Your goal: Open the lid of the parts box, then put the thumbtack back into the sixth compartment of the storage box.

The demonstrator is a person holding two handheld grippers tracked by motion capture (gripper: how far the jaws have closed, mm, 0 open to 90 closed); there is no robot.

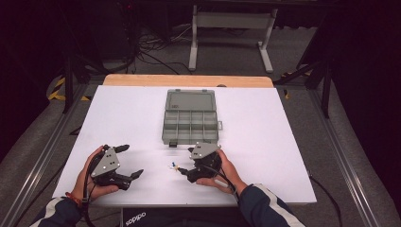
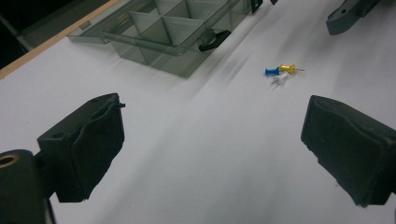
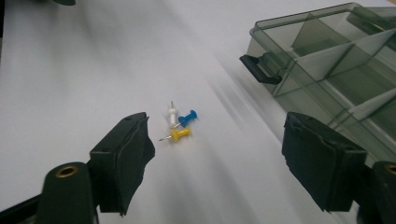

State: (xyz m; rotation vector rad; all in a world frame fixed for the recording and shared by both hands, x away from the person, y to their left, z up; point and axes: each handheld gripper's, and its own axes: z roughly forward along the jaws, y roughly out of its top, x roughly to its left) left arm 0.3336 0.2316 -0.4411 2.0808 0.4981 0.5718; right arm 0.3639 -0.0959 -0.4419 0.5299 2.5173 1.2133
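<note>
on the white table [image 1: 265,142], just short of the open compartment box [image 1: 191,117]: three pushpins [image 3: 179,123] touching, white, blue, yellow. approaching to pick one; right tongs [image 3: 217,161] wide, empty, not yet straddling them. left tongs [image 2: 212,154] wide, empty, resting apart. yellow pin [image 3: 176,135] lying flat, tip away from the box. next: lowering, straddling one pin across its length.

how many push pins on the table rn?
3, lying clustered and touching on the white table in front of the right gripper: white push pin, blue push pin, yellow push pin. The open organizer box looks empty, though its compartments aren't all clearly visible.
</note>
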